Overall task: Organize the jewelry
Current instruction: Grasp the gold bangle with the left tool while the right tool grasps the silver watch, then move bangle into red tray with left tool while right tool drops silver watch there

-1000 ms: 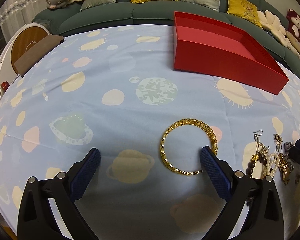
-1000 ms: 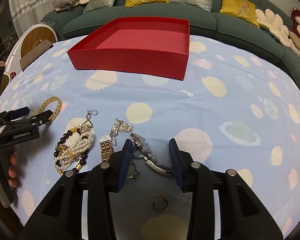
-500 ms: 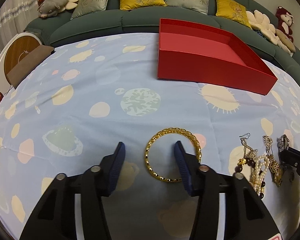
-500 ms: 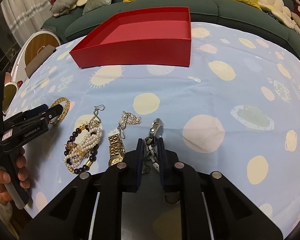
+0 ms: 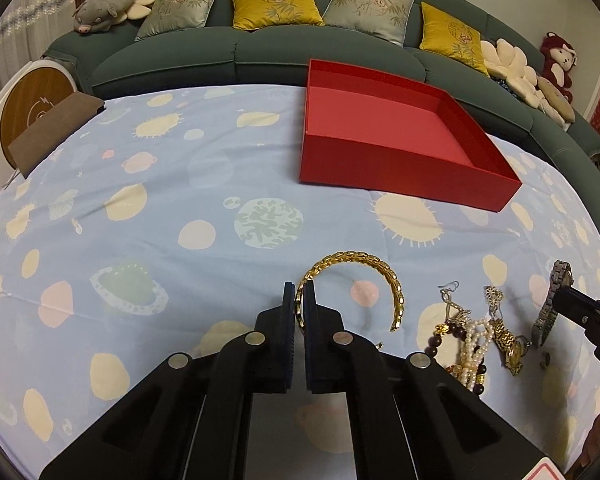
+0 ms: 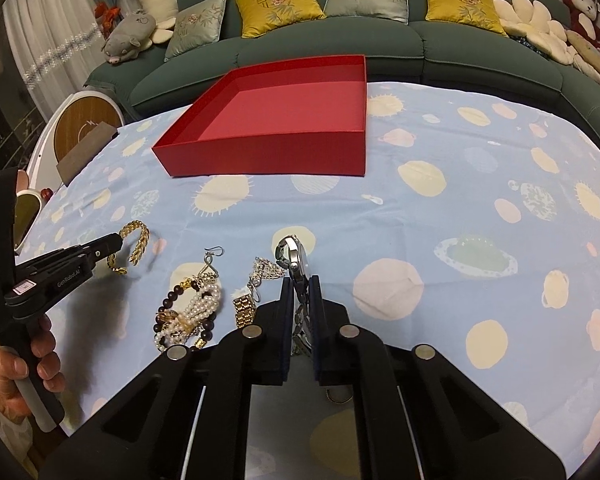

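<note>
My left gripper (image 5: 299,294) is shut on a gold chain bangle (image 5: 364,264) and holds it just above the cloth; the bangle also shows in the right wrist view (image 6: 138,238). My right gripper (image 6: 300,286) is shut on a silver wristwatch (image 6: 294,254), lifted off the table; the watch also shows in the left wrist view (image 5: 552,296). A pile of pearl and bead bracelets (image 6: 190,312), a gold watch (image 6: 244,310) and silver earrings (image 6: 266,270) lies between the grippers. An open red box (image 5: 396,136) stands at the back, empty.
The table wears a blue planet-print cloth (image 5: 172,208). A small gold hoop earring (image 6: 337,395) lies under my right gripper. A brown pad (image 5: 52,132) sits at the far left edge. A green sofa with cushions (image 5: 276,0) runs behind the table.
Both grippers closed: the left onto the gold bangle, the right onto the silver watch. Both pieces have been lifted off the cloth.
</note>
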`<state>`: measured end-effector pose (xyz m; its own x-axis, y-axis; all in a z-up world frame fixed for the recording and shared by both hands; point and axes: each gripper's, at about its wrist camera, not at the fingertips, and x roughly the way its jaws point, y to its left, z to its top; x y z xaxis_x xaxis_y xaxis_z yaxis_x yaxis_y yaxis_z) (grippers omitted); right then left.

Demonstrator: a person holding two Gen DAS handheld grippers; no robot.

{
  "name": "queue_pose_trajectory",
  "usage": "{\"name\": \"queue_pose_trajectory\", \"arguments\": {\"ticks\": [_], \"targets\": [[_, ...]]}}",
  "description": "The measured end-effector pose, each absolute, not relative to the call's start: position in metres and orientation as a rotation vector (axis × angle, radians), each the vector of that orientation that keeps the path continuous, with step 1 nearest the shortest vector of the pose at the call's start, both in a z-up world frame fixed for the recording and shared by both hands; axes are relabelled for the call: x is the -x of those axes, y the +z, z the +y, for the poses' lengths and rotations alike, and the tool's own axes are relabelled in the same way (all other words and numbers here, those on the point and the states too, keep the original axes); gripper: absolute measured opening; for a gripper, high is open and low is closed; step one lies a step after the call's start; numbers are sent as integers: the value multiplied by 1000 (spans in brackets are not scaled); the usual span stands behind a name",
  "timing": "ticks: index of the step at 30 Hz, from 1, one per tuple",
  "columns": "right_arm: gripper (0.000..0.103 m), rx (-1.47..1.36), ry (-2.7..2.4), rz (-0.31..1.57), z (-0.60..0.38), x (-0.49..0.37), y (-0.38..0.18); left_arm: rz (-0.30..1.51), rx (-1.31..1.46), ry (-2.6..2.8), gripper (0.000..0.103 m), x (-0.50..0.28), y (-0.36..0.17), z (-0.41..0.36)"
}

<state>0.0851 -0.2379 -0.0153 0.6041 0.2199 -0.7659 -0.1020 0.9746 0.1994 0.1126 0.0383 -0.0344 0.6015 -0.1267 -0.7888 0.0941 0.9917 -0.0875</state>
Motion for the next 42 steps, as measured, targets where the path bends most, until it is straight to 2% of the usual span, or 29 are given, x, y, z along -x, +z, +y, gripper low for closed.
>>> {"name": "queue_pose_trajectory", "arguments": {"ticks": [12,20,26,42], "targets": [[5,-168,199,768,-232,-81,33,770,31,-173,2,-102,48,33],[5,-198,187,663,-240,-111,84,675,-22,-167,2,-152,99,22],[5,-207,143,643,-254,-174,91,680,-28,-161,2,-217,90,8],[5,-148,125,741,-246,-321,41,755,-115,-122,2,-344,27,-36]]}}
